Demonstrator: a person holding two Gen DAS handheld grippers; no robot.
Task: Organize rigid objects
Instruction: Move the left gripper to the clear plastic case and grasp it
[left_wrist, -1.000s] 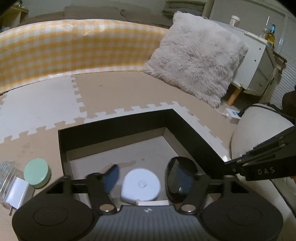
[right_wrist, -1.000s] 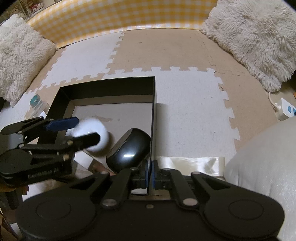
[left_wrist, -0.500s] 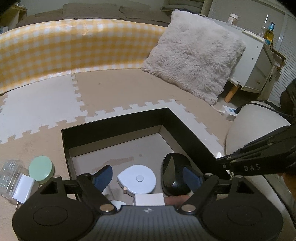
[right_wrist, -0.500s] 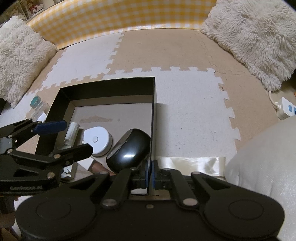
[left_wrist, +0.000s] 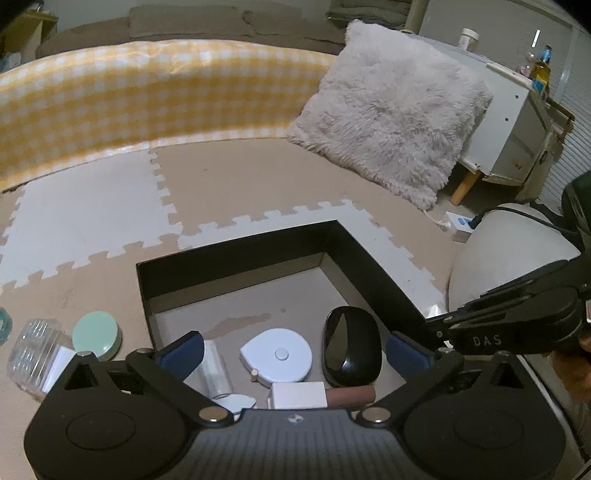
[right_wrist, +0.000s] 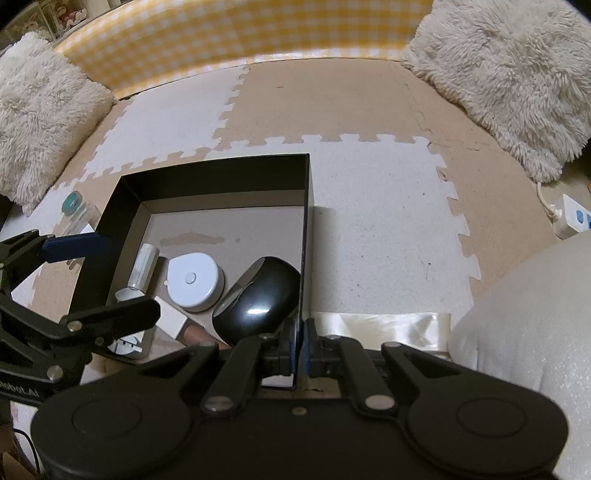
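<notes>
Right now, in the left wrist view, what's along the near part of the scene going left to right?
Clear plastic container → mint green round lid → clear tube → white tape measure → black mouse.

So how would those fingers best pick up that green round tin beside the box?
Probably from straight above, fingers closing across the rim of the green round tin. It lies flat and low, lid up, outside the black box, so only its curved sides offer a hold; a clear case crowds its left.

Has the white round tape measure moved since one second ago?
Yes. The tape measure was between the left gripper's fingers above the black box; now it lies on the box floor beside the black mouse, with the jaws just opened.
</notes>
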